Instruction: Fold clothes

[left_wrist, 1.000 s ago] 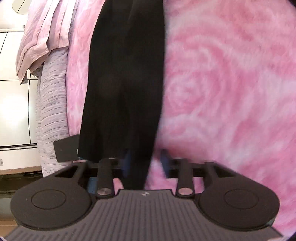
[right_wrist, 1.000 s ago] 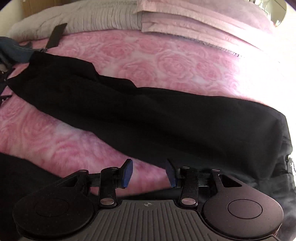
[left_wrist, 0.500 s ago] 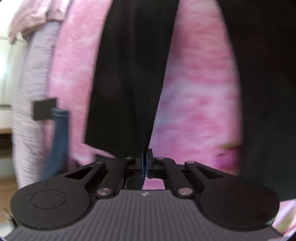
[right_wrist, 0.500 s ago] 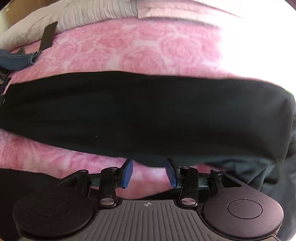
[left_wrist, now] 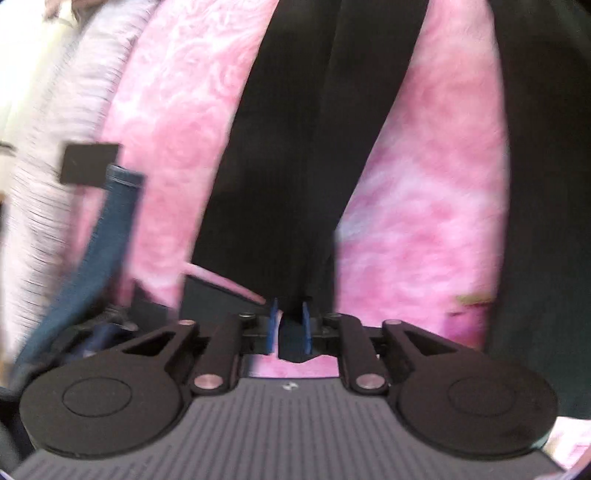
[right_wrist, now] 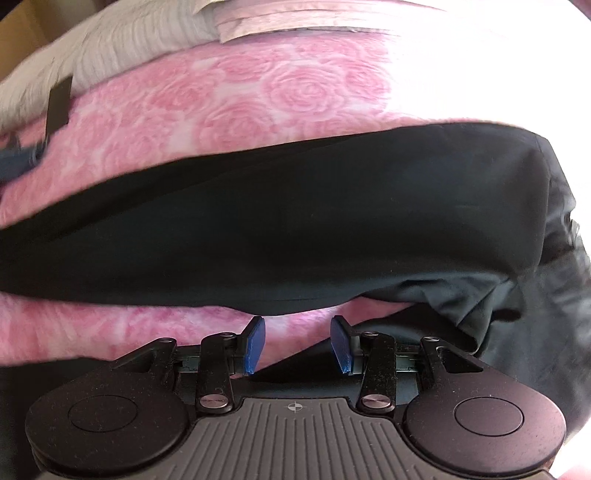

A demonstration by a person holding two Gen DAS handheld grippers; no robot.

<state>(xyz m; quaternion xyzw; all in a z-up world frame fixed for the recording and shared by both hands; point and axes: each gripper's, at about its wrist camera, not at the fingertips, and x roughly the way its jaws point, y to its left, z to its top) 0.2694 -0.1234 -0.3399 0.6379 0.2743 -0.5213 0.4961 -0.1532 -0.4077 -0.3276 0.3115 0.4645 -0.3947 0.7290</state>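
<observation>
Black trousers lie on a pink rose-patterned blanket (left_wrist: 424, 206). In the left wrist view one trouser leg (left_wrist: 295, 166) runs straight away from my left gripper (left_wrist: 290, 325). Its blue pads stand narrowly apart with the leg's end pinched between them. A second black stretch (left_wrist: 546, 184) fills the right edge. In the right wrist view the folded trouser leg (right_wrist: 295, 229) lies crosswise just beyond my right gripper (right_wrist: 297, 341). That gripper is open, hovering over the blanket (right_wrist: 258, 92) with nothing between its fingers. The bunched waist part (right_wrist: 498, 302) sits at the right.
A blue denim strap (left_wrist: 99, 240) and a black tag (left_wrist: 88, 164) lie at the blanket's left edge, beside grey ribbed bedding (left_wrist: 55, 147). Grey bedding (right_wrist: 129, 40) and a pale pink pillow edge (right_wrist: 295, 26) border the blanket's far side.
My left gripper went from open to closed on the trouser leg end and pulled it along; its pads now sit slightly wider than half a second ago. The leg shifted nearer the open right gripper.
</observation>
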